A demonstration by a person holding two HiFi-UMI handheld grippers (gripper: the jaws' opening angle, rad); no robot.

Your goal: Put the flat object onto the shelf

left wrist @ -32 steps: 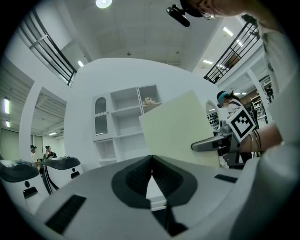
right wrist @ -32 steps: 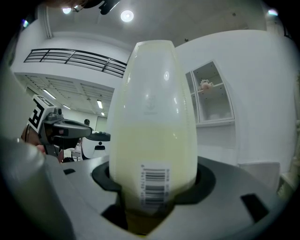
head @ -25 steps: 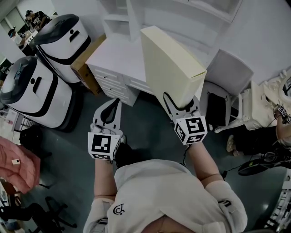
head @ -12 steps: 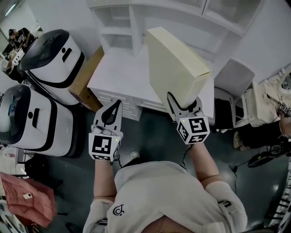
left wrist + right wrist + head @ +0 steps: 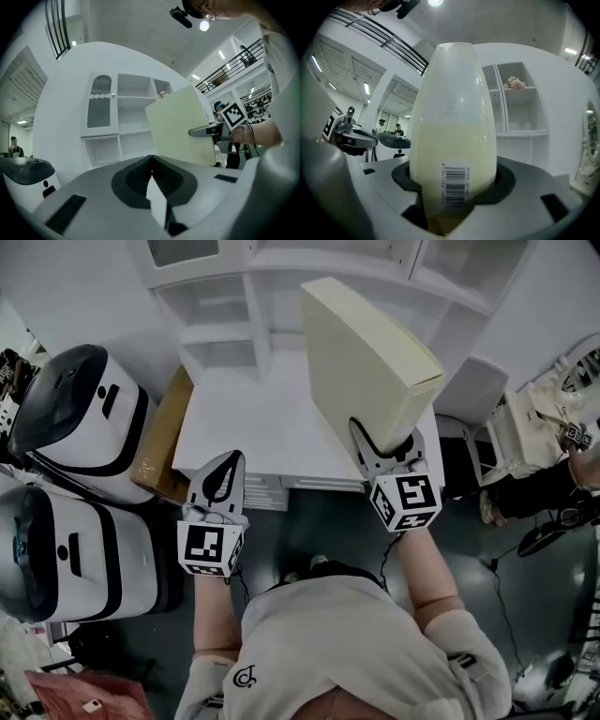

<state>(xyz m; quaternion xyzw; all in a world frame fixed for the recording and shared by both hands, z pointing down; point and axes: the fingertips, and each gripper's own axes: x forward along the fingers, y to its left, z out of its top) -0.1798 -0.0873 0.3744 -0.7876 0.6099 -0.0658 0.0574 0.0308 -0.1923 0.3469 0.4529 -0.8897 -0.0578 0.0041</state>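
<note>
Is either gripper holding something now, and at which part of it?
The right gripper holds the flat cream box by its lower edge, near the barcode. The left gripper is shut, empty.

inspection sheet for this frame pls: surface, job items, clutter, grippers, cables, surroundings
Surface: white desk, nothing seen on its visible top.
Job's things: pale flat box held on edge, tilted, above the desk; white shelf unit behind the desk, box not yet on it.
Clutter: cardboard box against the desk's left side.
Grippers: right gripper shut on the flat box's lower end; left gripper shut, nothing between its jaws.
Cables: dark cable on the floor at right.
Surroundings: two white machines at left; white chair at right.
</note>
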